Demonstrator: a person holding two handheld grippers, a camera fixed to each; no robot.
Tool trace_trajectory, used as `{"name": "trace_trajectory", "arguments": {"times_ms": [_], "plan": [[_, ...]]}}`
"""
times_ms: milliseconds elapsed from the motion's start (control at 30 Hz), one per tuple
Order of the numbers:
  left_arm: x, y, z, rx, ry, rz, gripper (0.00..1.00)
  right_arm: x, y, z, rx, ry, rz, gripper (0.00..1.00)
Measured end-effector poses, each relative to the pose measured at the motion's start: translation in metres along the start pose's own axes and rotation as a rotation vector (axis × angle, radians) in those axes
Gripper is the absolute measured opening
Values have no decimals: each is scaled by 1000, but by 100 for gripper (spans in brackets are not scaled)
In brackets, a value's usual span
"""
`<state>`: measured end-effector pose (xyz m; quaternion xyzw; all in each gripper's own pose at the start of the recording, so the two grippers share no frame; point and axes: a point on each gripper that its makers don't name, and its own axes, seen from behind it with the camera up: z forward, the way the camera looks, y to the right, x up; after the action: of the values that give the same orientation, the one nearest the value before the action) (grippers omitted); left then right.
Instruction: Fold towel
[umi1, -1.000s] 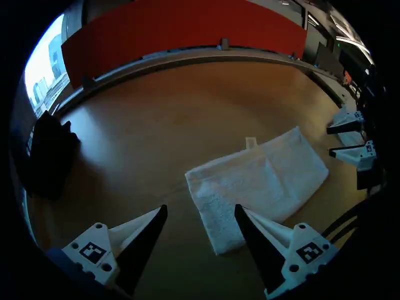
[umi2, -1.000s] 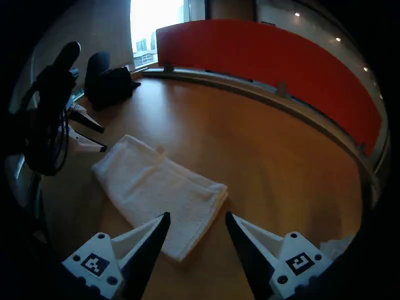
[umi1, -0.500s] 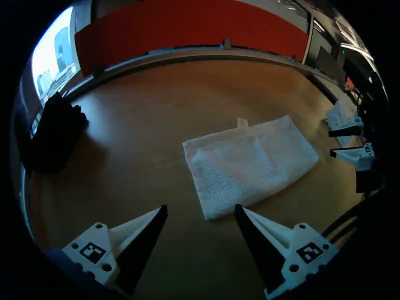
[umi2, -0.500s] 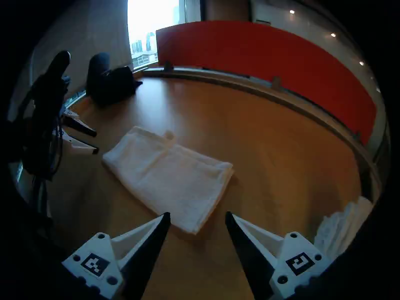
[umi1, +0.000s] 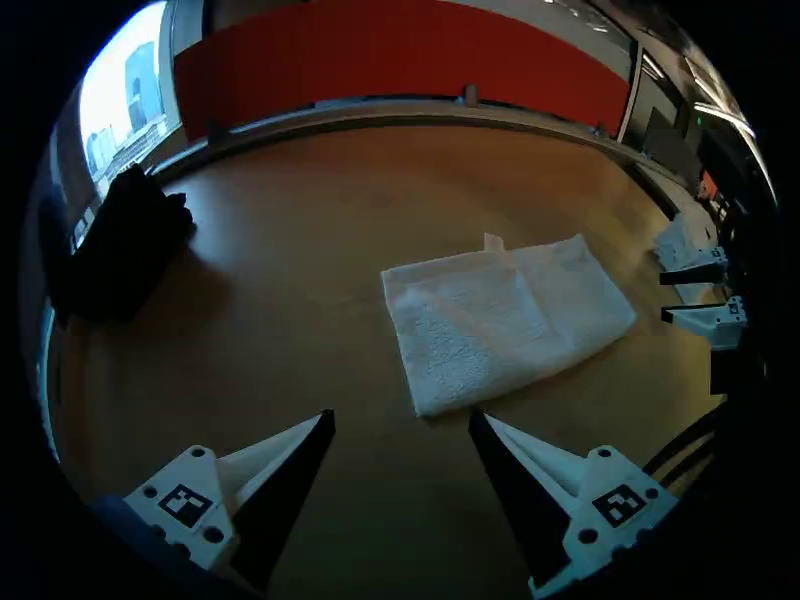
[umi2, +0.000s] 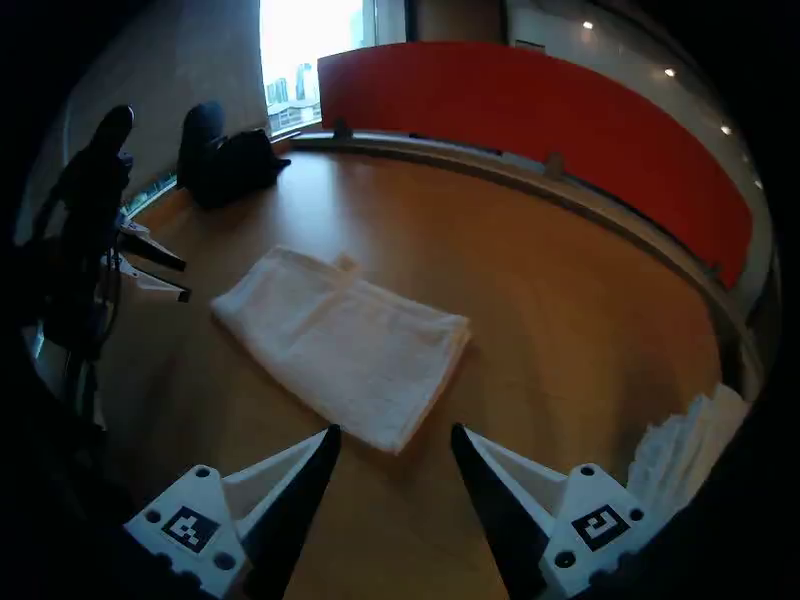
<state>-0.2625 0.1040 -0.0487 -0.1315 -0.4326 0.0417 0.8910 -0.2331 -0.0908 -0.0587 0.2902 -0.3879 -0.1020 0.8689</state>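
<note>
Towel (umi1: 505, 320) lies flat on the wooden table (umi1: 300, 230), folded into a tidy rectangle with a small tag (umi1: 493, 242) poking up from its far edge. I'm looking down the left gripper (umi1: 400, 415) and its fingers are spread wide, nothing between them and nothing touched. The towel's near corner sits just ahead of the gap, and the cloth runs off toward 1 o'clock. Over at 3 o'clock in this left gripper view I can see the other gripper's two fingers, apart from each other, close to the towel's far end but not on it. In the right gripper view, the right gripper (umi2: 395, 430) is just as wide open and empty. The towel's near corner lies just beyond its fingertips, and the rest stretches away toward 10 o'clock. A black bag (umi2: 225, 160) sits at the table's far edge at 11 o'clock, well apart from the towel. A red panel (umi2: 540, 110) runs along the back at 12 to 2 o'clock. Some white cloths (umi2: 690, 440) are stacked at 4 o'clock.
</note>
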Motion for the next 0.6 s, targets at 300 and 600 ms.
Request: {"name": "trace_trajectory", "arguments": {"times_ms": [300,600], "plan": [[-12,-8,-18,31,9,-45,100,-3,-4,6,32,-19,-37,85],[-26,-20,-37,64,15,-89,100,-5,-4,13,52,-37,-68,85]]}}
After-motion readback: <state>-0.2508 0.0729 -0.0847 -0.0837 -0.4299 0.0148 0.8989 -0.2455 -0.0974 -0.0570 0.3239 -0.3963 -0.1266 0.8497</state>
